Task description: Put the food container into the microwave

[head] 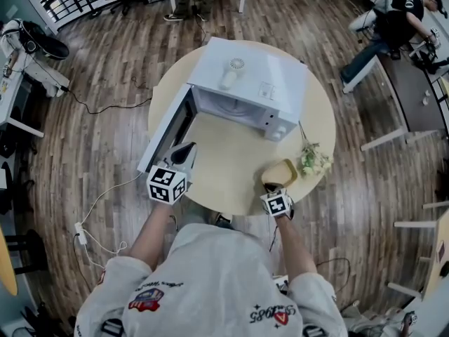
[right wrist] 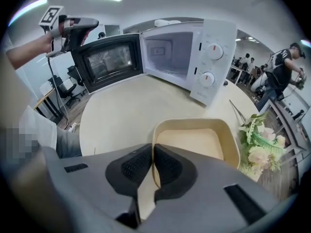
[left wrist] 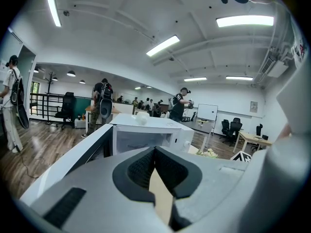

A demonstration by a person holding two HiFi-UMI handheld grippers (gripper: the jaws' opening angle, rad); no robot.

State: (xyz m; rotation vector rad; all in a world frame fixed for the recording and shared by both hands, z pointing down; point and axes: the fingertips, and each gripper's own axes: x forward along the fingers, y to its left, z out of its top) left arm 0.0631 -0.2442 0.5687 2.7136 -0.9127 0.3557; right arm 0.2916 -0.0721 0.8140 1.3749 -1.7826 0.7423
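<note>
A beige, empty food container [head: 284,170] [right wrist: 199,142] rests on the round table [head: 224,160] near its front edge. My right gripper [head: 275,187] [right wrist: 151,152] is shut on the container's left rim. The white microwave [head: 256,83] [right wrist: 209,57] [left wrist: 146,132] stands at the back of the table with its door [head: 165,128] [right wrist: 109,62] swung open to the left and its cavity empty. My left gripper [head: 186,152] [left wrist: 154,152] hovers by the door's outer end, jaws shut with nothing between them.
A bunch of artificial flowers [head: 313,160] [right wrist: 265,149] lies just right of the container. A small white object [head: 231,72] sits on top of the microwave. Cables [head: 91,230] run across the wood floor. People and desks [head: 393,20] are farther off.
</note>
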